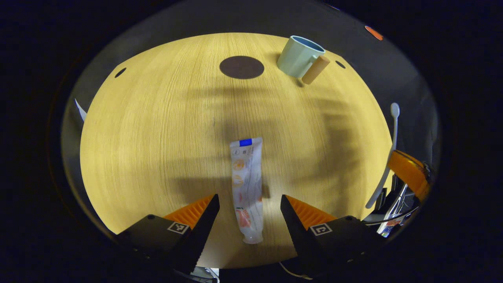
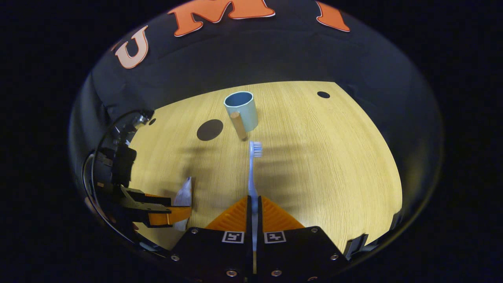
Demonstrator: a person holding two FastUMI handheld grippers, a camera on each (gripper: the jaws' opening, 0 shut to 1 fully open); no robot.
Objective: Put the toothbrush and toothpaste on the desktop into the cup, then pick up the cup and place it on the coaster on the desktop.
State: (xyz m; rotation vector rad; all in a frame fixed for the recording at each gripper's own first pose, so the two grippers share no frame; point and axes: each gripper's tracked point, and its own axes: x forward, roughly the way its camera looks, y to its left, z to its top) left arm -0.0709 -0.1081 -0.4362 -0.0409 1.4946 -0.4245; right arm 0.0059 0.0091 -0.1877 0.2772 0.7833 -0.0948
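On the wooden surface (image 1: 157,129), the toothpaste (image 1: 246,188) lies flat between the spread fingers of the released left hand-held gripper (image 1: 250,204). Beyond the toothpaste stand the cup (image 1: 299,56) and, beside it, the dark coaster (image 1: 241,67). The right hand-held gripper (image 2: 254,204) grasps the toothbrush (image 2: 252,173), bristles toward the cup.

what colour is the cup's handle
The cup has a light wooden tan handle on a pale blue-green body; it shows best in the left gripper view.
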